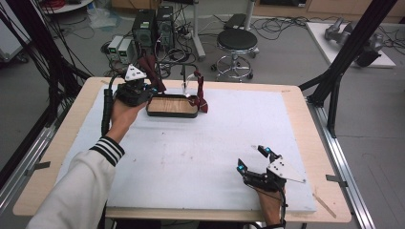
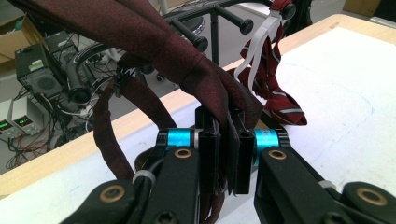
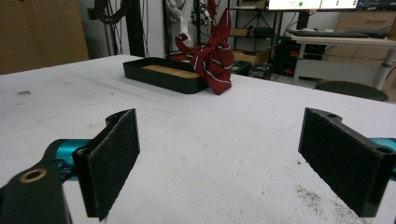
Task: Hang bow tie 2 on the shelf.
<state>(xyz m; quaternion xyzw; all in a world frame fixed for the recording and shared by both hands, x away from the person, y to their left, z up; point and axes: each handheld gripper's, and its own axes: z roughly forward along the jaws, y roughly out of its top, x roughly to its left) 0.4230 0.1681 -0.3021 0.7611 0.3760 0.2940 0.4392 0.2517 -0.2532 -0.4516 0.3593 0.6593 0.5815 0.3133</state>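
- Left gripper [image 2: 224, 154], jaws clamped on a dark red tie [image 2: 187, 70] beside a black tray [image 1: 172, 106].
- Right gripper [image 1: 254, 160] rests with jaws wide apart, holding nothing, on the white table [image 1: 191, 157].

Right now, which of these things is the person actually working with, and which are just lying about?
In use:
- dark red tie, clamped in the left gripper
- black rack it hangs by
- striped red tie
- black tray

Lying about:
- right gripper, open over the white mat
- stool
- computer boxes on the floor
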